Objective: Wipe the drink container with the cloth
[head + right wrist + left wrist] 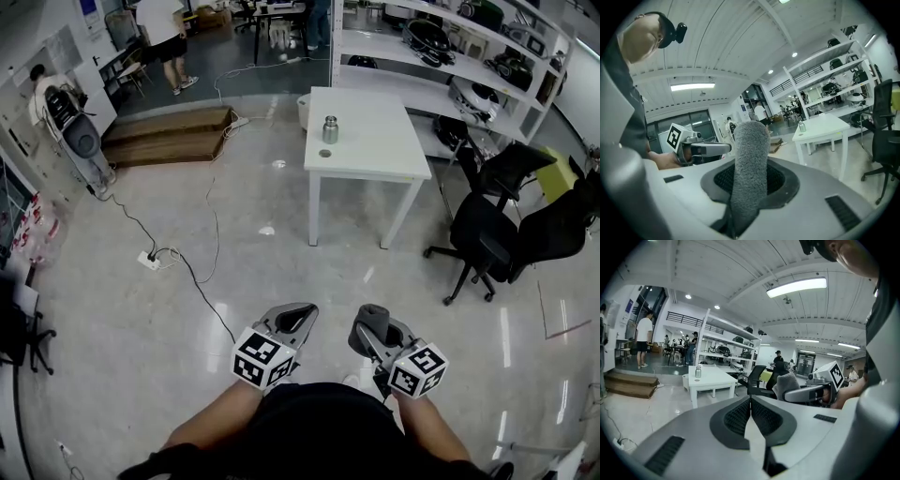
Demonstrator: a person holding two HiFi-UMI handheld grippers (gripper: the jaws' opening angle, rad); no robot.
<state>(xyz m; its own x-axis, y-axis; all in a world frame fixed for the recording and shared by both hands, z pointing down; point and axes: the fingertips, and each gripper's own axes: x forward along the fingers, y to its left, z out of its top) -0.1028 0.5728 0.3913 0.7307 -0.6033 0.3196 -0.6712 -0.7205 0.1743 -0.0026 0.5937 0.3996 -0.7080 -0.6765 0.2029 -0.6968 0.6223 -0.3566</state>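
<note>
The left gripper's (750, 400) jaws are pressed together with nothing between them. The right gripper's (751, 140) jaws are clamped on a grey cloth (749, 164), which stands up out of them as a thick roll. It looks gripped low, probably so that a good length is left free for rubbing.

In the head view both grippers sit at 6 o'clock, close in front of the person's body. The left one is at 9 o'clock of the right, and they are near each other but apart. Both point forward and slightly down, which reads as a carrying pose and not a working one.

The bottle (330, 129) is at 12 o'clock from the grippers and well apart from them. It stands upright near the near-left corner of a white table (380, 141), with a small round disc (324, 153) just beside it at its 6 o'clock. Open floor lies between, and a cable (202, 281) trails across it at 10 o'clock. Black chairs (487, 230) stand at 3 o'clock of the table.

The wiping has not begun, and I judge the approach to be the step in hand. The empty left gripper would then have to open, likely to steady the bottle while the cloth works.
</note>
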